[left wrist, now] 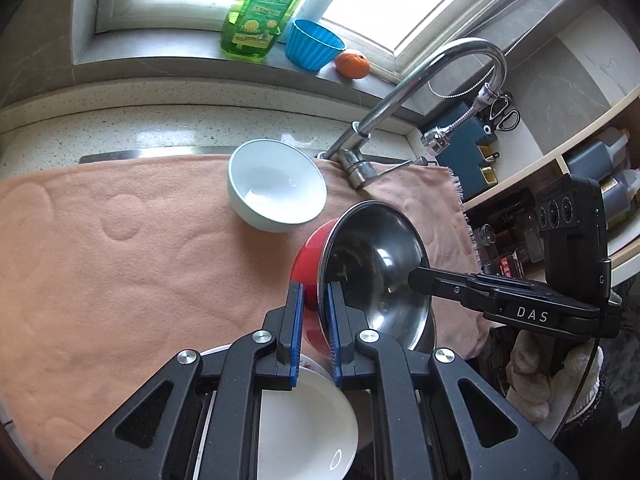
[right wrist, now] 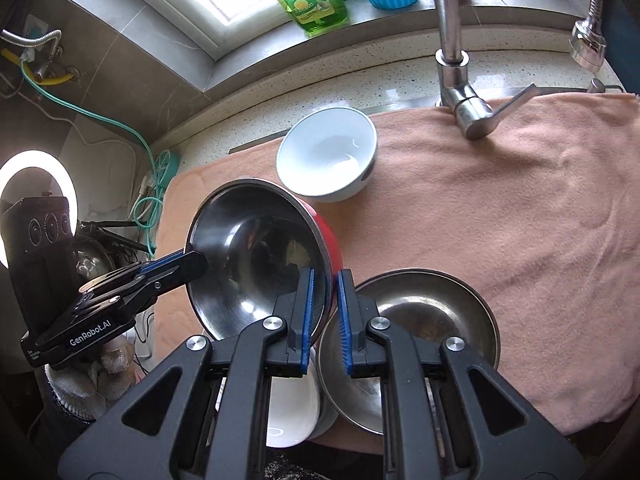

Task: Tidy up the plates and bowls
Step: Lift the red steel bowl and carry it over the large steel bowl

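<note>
Left wrist: left gripper (left wrist: 314, 312) clamped on rim of red steel-lined bowl (left wrist: 372, 264), tilted above peach towel (left wrist: 120, 248); right gripper (left wrist: 416, 276) pinches opposite rim.
Right wrist: right gripper (right wrist: 325, 300) clamped on same bowl; pale bowl (right wrist: 326, 154) beyond, steel bowl (right wrist: 420, 320) just beside.

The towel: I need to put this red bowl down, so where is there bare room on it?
The towel lies bare right of the white bowl, between the faucet and the steel bowl. In the left wrist view, it is also bare left of the white bowl. The near edge is crowded with bowls.
</note>
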